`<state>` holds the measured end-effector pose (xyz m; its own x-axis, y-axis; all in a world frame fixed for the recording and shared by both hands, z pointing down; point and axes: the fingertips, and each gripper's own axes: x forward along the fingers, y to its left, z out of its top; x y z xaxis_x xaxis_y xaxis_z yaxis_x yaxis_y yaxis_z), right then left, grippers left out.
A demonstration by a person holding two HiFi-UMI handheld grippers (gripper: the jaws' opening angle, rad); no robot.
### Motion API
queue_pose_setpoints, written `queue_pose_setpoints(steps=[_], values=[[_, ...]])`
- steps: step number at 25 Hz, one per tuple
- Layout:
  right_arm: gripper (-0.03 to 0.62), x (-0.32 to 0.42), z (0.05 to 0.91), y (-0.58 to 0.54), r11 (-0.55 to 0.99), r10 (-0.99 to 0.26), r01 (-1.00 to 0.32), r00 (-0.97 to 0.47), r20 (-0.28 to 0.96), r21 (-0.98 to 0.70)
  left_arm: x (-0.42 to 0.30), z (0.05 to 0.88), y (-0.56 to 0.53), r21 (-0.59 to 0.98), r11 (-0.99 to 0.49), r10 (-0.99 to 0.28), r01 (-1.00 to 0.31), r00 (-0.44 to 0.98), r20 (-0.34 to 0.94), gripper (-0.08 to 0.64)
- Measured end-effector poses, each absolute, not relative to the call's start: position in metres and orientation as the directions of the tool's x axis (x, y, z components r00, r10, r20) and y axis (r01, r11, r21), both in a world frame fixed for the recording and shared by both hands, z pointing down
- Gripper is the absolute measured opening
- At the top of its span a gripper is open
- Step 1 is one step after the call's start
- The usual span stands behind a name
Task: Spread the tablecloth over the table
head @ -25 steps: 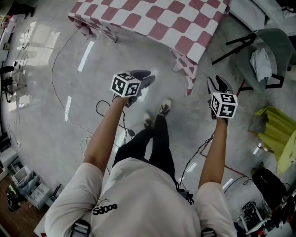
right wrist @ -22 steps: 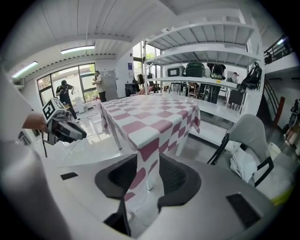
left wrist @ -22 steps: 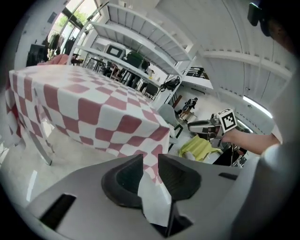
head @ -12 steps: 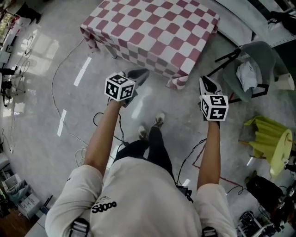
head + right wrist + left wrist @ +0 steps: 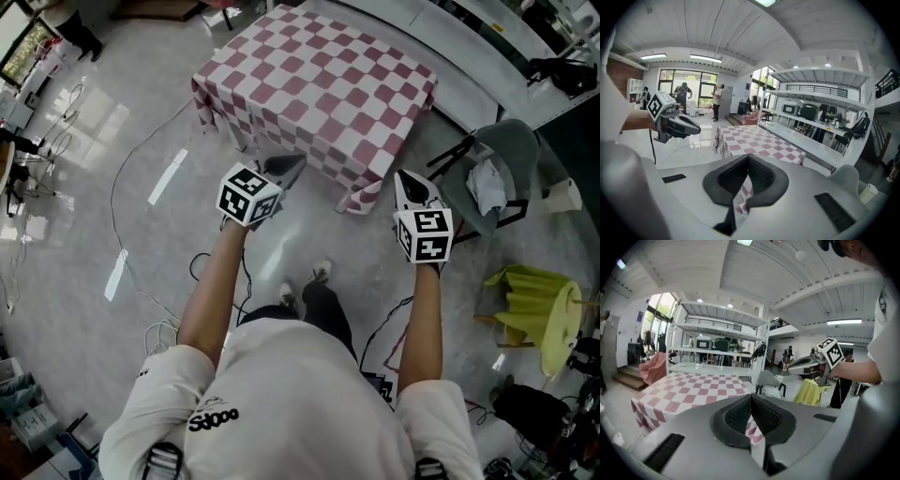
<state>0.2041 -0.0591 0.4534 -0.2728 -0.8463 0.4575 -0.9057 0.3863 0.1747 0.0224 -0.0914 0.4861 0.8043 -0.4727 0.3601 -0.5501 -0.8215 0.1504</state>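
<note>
**Grippers closed and empty: cloth on table, one corner bunched**

The left gripper (image 5: 286,167) is held with its jaws pressed together and nothing between them. The right gripper (image 5: 410,183) is found in the same condition. The checks glimpsed past the jaws in both gripper views are judged to be the cloth lying beyond them, not cloth in a grip. Both grippers are held just short of the near edge of the table, clear of the fabric.

Risks noted:
- With no hold on the cloth, no correction can be made until an edge is taken up. A pinch on the top layer alone would be likely to slip.
- If one corner only were pulled, the whole cloth could be dragged askew and the far side left uncovered.
- The cables (image 5: 202,262) trailing across the floor near the person's feet are considered a trip hazard during any step round the table.
- The chair (image 5: 497,173) stands near the right end, and a lifted hem could be caught on it.

The tablecloth (image 5: 319,89), in red and white checks, is laid over the table, which is entirely hidden beneath it. The top appears flat. The near right corner (image 5: 361,194) hangs bunched and folded, lower than the hem beside it.
</note>
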Motion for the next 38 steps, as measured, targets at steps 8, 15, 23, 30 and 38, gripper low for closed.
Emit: queue_pose_setpoints(steps=[8, 15, 23, 30, 38], values=[[0.023, 0.168, 0.391, -0.025, 0.396, -0.879, -0.892, -0.299, 0.372, 0.217, -0.001, 0.416, -0.061, 0.081, -0.824, -0.524, -0.561, 0.808, 0.269, 0.029], [0.023, 0.148, 0.336, 0.000, 0.384, -0.909, -0.886, -0.314, 0.274, 0.259, -0.022, 0.359, -0.044, -0.002, -0.810, -0.577, -0.586, 0.797, 0.175, 0.029], [0.021, 0.122, 0.307, 0.012, 0.399, -0.909, -0.881, -0.345, 0.232, 0.253, -0.042, 0.322, -0.028, -0.067, -0.796, -0.605, -0.602, 0.787, 0.119, 0.029], [0.021, 0.110, 0.300, 0.019, 0.415, -0.903, -0.870, -0.358, 0.237, 0.266, -0.049, 0.312, -0.021, -0.087, -0.790, -0.614, -0.607, 0.782, 0.111, 0.029], [0.021, 0.104, 0.301, 0.022, 0.427, -0.898, -0.860, -0.368, 0.240, 0.278, -0.052, 0.318, -0.022, -0.076, -0.785, -0.619, -0.615, 0.774, 0.133, 0.029]])
